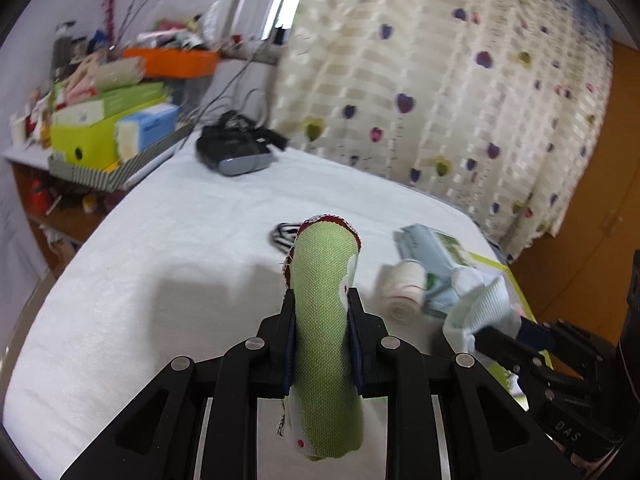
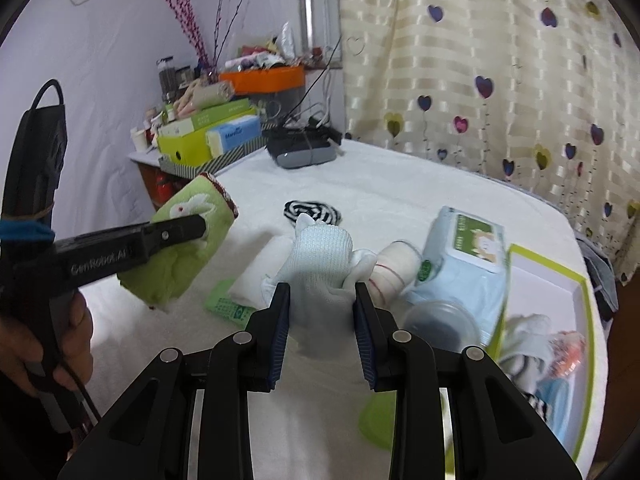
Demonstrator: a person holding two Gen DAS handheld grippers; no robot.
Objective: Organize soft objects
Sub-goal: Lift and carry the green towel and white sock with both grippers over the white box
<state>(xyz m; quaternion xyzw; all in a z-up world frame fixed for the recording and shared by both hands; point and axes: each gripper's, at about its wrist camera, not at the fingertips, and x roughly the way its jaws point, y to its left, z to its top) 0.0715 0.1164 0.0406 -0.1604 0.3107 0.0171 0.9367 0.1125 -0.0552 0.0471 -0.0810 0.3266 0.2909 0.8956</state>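
Both grippers are loaded and held clear of the white bedspread (image 2: 400, 184). The left gripper (image 1: 321, 304) is clenched on a green cloth pouch (image 1: 326, 280) with a white rabbit motif and a dark red trim; seen from the right wrist view, that pouch (image 2: 176, 264) hangs off to the left, above the bedspread, with a hand (image 2: 36, 344) on the gripper's handle. The right gripper (image 2: 318, 292) is grasping a white knitted glove (image 2: 322, 256), bunched up between the pads.

On the bed, a rolled white bandage (image 2: 394, 270) lies just beside a pale blue pack of wipes (image 2: 464, 256), a black-and-white striped piece (image 2: 312, 210) lies farther back, and a folded white cloth (image 2: 262, 270) sits near a small green packet (image 2: 228, 307). At the near right stands a green-rimmed box (image 2: 576, 292) with several soft things already in it.

I judge this as the carry step: two items picked up, neither yet put away. The next move likely calls for swinging both loads right to the box, lowering them inside its rim, and only then loosening the jaws.
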